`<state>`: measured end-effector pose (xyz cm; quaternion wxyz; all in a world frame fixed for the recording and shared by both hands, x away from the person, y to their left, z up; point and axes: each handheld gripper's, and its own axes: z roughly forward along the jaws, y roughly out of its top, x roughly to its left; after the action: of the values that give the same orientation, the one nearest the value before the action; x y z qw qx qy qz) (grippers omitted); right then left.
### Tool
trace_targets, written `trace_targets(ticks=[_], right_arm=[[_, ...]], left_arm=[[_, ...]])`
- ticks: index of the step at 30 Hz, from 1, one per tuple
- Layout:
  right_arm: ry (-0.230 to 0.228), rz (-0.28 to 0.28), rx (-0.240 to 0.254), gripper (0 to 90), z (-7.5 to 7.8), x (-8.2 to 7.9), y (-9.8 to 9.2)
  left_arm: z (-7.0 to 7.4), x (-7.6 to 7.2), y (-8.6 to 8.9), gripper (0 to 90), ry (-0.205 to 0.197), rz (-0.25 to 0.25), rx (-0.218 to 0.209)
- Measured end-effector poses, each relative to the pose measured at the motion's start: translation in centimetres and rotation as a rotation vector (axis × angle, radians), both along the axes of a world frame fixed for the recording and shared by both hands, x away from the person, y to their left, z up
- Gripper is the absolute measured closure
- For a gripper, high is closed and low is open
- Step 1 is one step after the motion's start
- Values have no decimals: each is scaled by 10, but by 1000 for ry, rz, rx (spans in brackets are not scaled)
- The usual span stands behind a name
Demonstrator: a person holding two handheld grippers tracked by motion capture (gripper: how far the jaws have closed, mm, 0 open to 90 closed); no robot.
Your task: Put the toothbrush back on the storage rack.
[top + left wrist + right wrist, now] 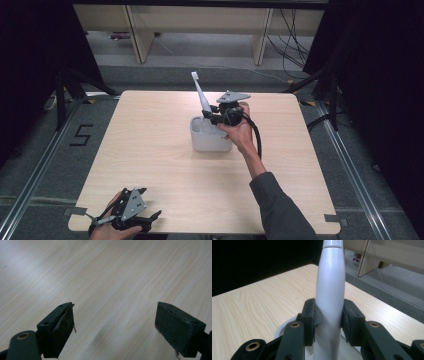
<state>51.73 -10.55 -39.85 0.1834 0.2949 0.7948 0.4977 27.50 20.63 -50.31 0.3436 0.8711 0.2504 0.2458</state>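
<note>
- The right tongs (214,116) are clamped on the handle of a white toothbrush (201,95), which stands nearly upright with a slight lean, its brush head at the top and its lower end over or just inside the white holder cup (210,137).
- The right gripper view confirms the grip: both black pads press against the sides of the toothbrush (329,297) handle, and the pale rim of the cup (280,330) shows just below the jaws.
- The cup sits near the middle of the wooden counter (150,150), somewhat toward its far edge.
- The left tongs (150,218) rest at the near left corner of the counter, well apart from the cup. Their jaws stand wide with nothing between them, and the left gripper view looks past them at bare wood grain (112,290).
- Judged from this, the work looks like moving the toothbrush in or out of the cup; the pictures cannot tell which direction.
- If it is going in, the grasp and carry are done, and lowering and release are left.
- If it is coming out, the lift clear of the rim and the set-down remain.
</note>
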Motion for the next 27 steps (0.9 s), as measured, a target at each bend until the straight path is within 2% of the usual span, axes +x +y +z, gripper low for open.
trace_targets(ticks=[2,3,5,6,15,17,19,20,22,25,27], right_arm=[[9,-7,-2,666,-2,0,0],[-11,1,-20,666,-3,1,-1],[6,-8,-22,666,-7,0,0],[15,-7,-43,666,-7,0,-2],[20,-2,-84,665,-14,2,2],[39,-4,-104,665,-15,2,3],[19,10,-115,665,-17,4,3],[19,10,-115,665,-17,4,3],[52,-10,-113,665,-19,1,5],[51,-5,-131,665,-19,2,6],[61,-16,-119,665,-21,2,8]], left_arm=[[0,0,0,152,0,0,0],[0,0,0,152,1,-1,1],[0,0,0,152,2,-1,3],[0,0,0,152,2,-1,2],[0,0,0,152,7,-5,12],[-1,0,0,152,4,-1,7],[-1,0,-1,152,12,-13,8],[-1,0,-1,152,12,-13,8],[-1,0,-1,152,12,-16,14],[-1,0,0,152,10,-12,12],[0,0,0,152,8,-13,15]])
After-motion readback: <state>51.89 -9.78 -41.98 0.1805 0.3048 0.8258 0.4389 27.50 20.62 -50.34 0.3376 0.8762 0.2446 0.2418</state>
